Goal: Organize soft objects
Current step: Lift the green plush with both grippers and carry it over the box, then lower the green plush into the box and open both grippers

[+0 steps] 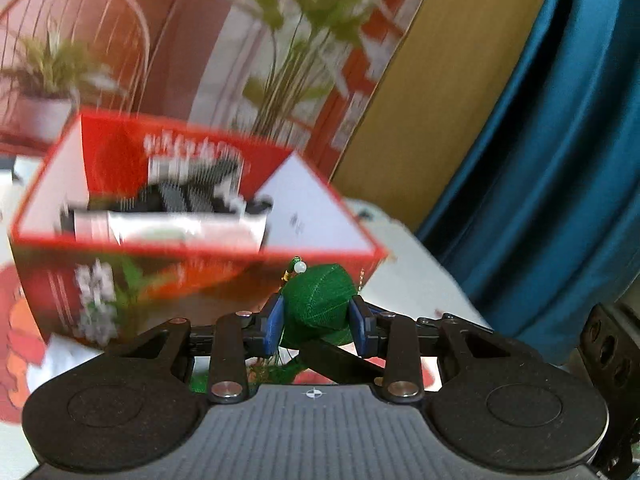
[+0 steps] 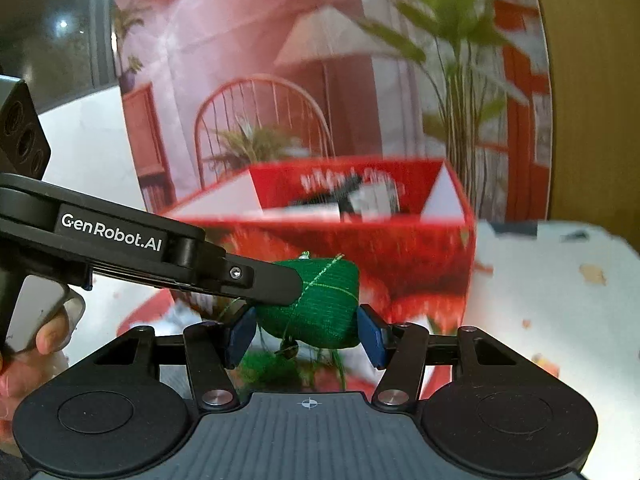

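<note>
Looks like mid-handoff: both the left gripper (image 1: pixel 318 322) and right gripper (image 2: pixel 306 334) have fingers closed on the green pouch (image 1: pixel 320 304) just in front of the red box (image 1: pixel 192 216), so next one lets go and the other drops it in.

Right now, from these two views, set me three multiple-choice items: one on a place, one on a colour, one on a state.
1. Where does the box stand, seen from the pouch?
A. Behind it
B. Between the tongs
C. On top of it

2. What colour is the pouch?
A. Yellow
B. Green
C. White

3. How are the left tongs?
A. Wide open and empty
B. Shut on the box
C. Shut on the pouch

Answers:
1 A: in both views the box rises beyond the pouch, farther from the cameras.
2 B: its wrapped thread is green all over.
3 C: both blue pads press against the pouch's sides.
</note>
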Tool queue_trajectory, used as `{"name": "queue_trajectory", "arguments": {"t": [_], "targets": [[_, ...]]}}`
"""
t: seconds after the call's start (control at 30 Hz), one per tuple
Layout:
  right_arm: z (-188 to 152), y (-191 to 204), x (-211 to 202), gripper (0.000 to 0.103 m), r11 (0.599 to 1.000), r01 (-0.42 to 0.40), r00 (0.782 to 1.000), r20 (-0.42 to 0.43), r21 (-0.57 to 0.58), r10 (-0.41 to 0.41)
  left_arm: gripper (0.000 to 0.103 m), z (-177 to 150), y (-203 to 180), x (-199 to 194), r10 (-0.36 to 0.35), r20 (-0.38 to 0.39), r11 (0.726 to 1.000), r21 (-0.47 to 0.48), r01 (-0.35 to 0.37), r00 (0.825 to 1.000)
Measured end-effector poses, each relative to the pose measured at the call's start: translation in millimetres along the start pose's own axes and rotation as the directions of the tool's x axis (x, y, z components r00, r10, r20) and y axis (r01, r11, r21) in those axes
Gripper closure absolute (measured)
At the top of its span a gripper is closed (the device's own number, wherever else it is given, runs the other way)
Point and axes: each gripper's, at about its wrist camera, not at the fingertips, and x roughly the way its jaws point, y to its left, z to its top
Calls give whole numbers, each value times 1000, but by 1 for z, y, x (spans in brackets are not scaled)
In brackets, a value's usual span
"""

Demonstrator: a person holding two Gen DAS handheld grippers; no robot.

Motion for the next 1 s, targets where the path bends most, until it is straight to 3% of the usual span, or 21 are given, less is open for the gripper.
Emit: {"name": "queue_trajectory", "arguments": {"t": [0.27,0.47,0.6,0.77,0.9,1.0], "targets": [[69,1,-15,51,994,-18,989,144,-107,34,67,62,-21,-29,-63,147,995,83,52,987],[130,-3,-9,51,980,12,967,251,-200,39,67,108,-36,-35,-72,270,992,123,40,960],[161,-4,-3,51,961,55,947,319,-270,35,67,130,-37,-28,-91,316,993,95,63,945],[169,-13,11,51,945,90,947,322,-313,17,67,134,-28,-2,-91,277,995,68,75,957],[154,-26,28,51,947,85,965,261,-310,-1,67,127,-7,30,-105,190,993,-26,112,976],[136,-37,42,50,956,69,980,198,-284,-12,67,116,1,51,-94,118,993,-57,101,989]]}}
